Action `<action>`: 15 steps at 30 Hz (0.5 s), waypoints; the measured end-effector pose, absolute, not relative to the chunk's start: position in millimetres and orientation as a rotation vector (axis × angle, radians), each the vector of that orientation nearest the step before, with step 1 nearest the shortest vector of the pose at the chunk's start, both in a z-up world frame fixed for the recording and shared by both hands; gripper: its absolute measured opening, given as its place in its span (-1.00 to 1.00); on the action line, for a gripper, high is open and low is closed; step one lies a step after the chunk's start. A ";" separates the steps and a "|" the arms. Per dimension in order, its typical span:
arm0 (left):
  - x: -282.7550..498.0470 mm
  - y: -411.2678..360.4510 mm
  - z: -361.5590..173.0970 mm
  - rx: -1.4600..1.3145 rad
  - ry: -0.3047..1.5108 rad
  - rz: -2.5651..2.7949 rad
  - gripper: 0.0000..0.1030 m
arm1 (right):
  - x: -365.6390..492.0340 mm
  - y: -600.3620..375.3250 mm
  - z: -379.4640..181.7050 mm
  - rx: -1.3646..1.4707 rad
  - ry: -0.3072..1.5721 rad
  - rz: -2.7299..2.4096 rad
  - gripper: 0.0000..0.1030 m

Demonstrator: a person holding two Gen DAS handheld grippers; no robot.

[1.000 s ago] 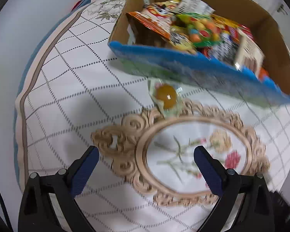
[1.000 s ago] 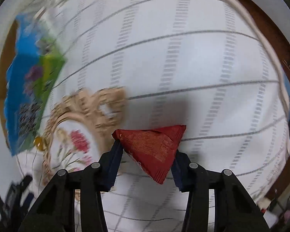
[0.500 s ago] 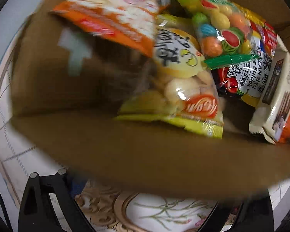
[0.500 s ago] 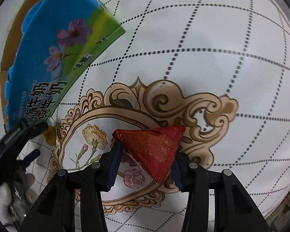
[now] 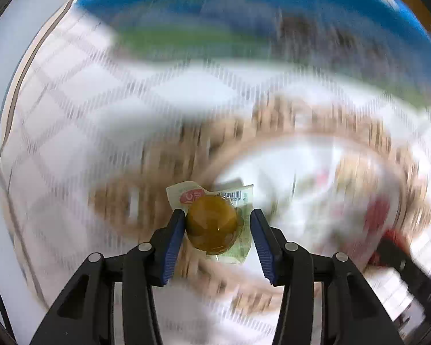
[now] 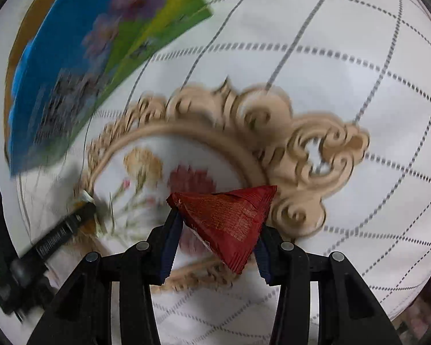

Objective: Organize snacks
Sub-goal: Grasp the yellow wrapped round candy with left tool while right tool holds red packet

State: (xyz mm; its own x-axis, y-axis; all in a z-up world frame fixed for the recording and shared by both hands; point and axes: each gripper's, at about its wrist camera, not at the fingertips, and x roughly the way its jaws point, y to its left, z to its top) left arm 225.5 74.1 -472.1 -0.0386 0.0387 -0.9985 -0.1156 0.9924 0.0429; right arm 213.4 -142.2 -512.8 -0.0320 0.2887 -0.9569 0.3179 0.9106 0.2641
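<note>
My left gripper (image 5: 214, 230) points straight down at the bench, its two blue-padded jaws closed on one small snack: a round amber jelly cup (image 5: 211, 227) in a crinkled clear wrapper with a barcode strip. The left pad presses the cup's side; the right pad meets the wrapper's edge. My right gripper (image 6: 217, 230) tilts steeply downward, its jaws clamped on one red foil packet (image 6: 230, 218), a three-cornered pouch with fine gold print, its point hanging down between the pads.

Beneath both lies a white tablecloth (image 6: 344, 43) crossed by dotted grey diamond lines, with one printed oval frame (image 6: 316, 149) of tan scrollwork enclosing flowers (much of the left view is smeared by motion). In the right view, my left gripper shows at the lower left as a dark bar over the oval's edge.

Farthest off stands one cardboard box (image 6: 69, 66), its outer wall glossy blue and green with purple flowers and dark lettering, brown card showing along its rim. It sits on the cloth beyond the oval.
</note>
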 end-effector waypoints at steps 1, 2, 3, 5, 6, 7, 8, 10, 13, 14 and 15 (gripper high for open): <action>209.5 72.9 -471.5 -0.045 1.618 0.121 -0.26 | 206.3 -138.6 -513.1 0.457 1.642 -0.004 -0.05; 195.1 72.0 -471.3 -0.034 1.628 0.121 -0.27 | 198.0 -134.4 -514.3 0.436 1.662 0.017 -0.05; 184.5 71.3 -471.8 -0.029 1.637 0.124 -0.27 | 190.1 -130.8 -516.0 0.417 1.681 0.034 -0.05; 163.5 72.4 -476.1 -0.026 1.655 0.130 -0.27 | 176.6 -125.4 -521.5 0.395 1.717 0.055 -0.05; 156.0 74.2 -480.1 -0.038 1.665 0.137 -0.27 | 170.8 -123.1 -524.4 0.391 1.729 0.058 -0.05; 151.5 75.9 -483.4 -0.049 1.674 0.140 -0.27 | 165.2 -120.4 -528.1 0.385 1.741 0.061 -0.05; 147.9 77.4 -484.7 -0.057 1.672 0.143 -0.27 | 162.4 -117.3 -529.2 0.382 1.748 0.061 -0.05; 140.6 80.0 -484.4 -0.051 1.657 0.144 -0.27 | 155.8 -114.5 -533.6 0.384 1.753 0.060 -0.05; 137.2 83.3 -484.8 -0.043 1.651 0.143 -0.27 | 155.6 -107.9 -535.6 0.377 1.753 0.060 -0.05; 138.3 83.0 -483.5 -0.041 1.647 0.142 -0.27 | 155.6 -104.4 -536.8 0.376 1.753 0.060 -0.05; 143.4 83.7 -479.7 -0.042 1.643 0.142 -0.26 | 155.3 -102.9 -537.8 0.376 1.753 0.061 -0.05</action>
State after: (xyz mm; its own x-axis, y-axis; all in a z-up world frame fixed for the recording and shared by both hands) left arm 143.4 83.7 -479.7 -0.0779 0.0584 -0.9953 -0.1127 0.9914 0.0670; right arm 155.3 -102.9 -537.8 -0.1677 0.2828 -0.9444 0.2169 0.9451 0.2445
